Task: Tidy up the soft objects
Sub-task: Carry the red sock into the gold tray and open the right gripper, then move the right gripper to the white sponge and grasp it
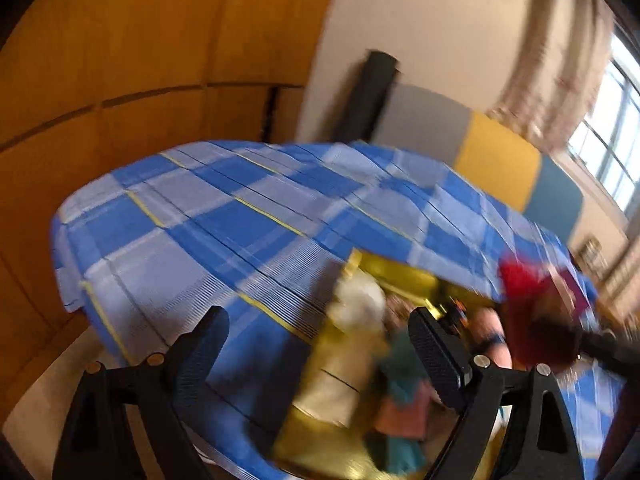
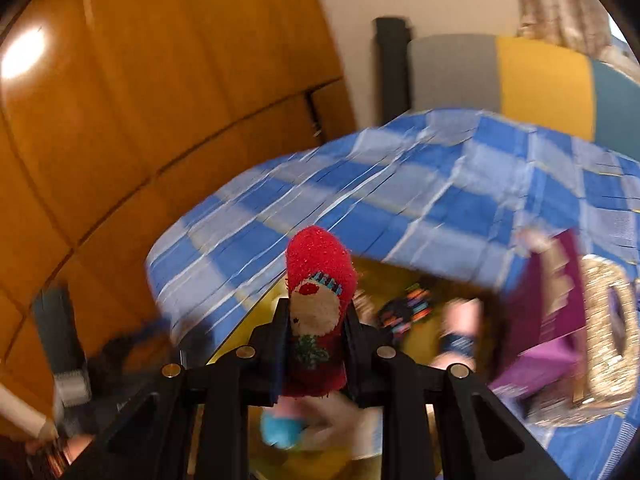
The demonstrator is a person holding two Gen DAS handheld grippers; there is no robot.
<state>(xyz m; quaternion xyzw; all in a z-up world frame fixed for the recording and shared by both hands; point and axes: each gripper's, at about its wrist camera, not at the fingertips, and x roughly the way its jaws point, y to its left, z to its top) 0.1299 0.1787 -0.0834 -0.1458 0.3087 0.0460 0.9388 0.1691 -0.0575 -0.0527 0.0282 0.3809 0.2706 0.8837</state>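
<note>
Blue and pale-blue checked bedcover (image 2: 460, 184) with thin yellow and dark lines, across the middle of both frames. Red fuzzy sock (image 2: 320, 280) at centre of the right wrist view, with white beard face, red spot, teal stripes, green tree. Purple box (image 2: 540, 320) with glittery gold patch at right. Orange-brown wood panelling (image 1: 120, 60) upper left. Grey, yellow and teal headboard (image 1: 496, 160) upper right. Black gripper fingers (image 1: 436, 356) along the bottom.

A fuzzy red Santa-patterned sock (image 2: 318, 304) is held upright, its toe pointing toward twelve o'clock, above a blurred yellow bin (image 2: 416, 336).
</note>
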